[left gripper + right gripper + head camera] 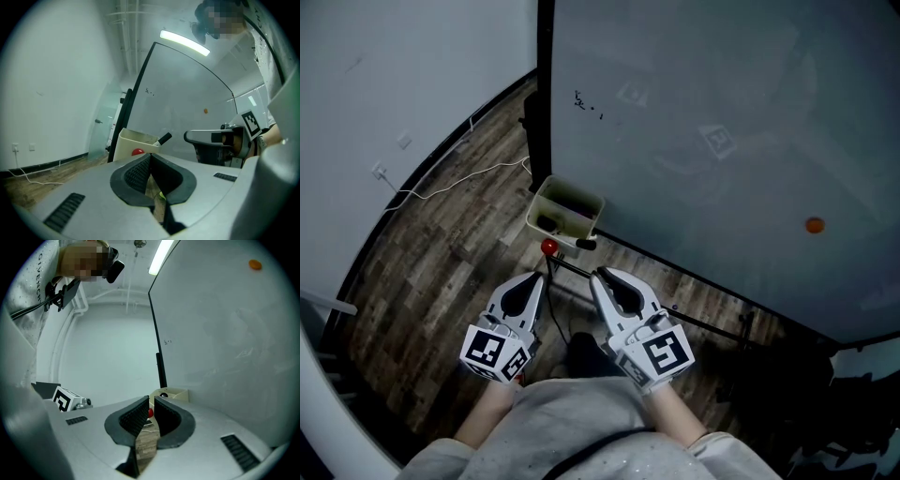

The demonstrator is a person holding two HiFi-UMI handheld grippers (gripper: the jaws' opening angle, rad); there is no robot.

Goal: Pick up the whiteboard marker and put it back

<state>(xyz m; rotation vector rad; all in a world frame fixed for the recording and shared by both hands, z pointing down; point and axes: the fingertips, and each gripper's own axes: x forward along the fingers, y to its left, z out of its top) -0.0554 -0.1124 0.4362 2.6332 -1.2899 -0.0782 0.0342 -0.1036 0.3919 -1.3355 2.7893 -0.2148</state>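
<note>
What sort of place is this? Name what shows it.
Probably an office or meeting room: a large standing whiteboard, a cream marker tray at its lower corner, and wood-plank floor below plain white walls.

Right tool [151, 405] jaws barely apart, empty; cream tray [177, 393] beyond.

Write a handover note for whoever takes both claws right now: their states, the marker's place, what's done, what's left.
Left claw: shut, empty.
Right claw: open a crack, empty.
Whiteboard marker: in the beige tray at the whiteboard's lower edge, one end poking over the rim.
Done: nothing that shows; neither claw holds the marker.
Left, probably: grip the marker, lift it, put it back.
</note>
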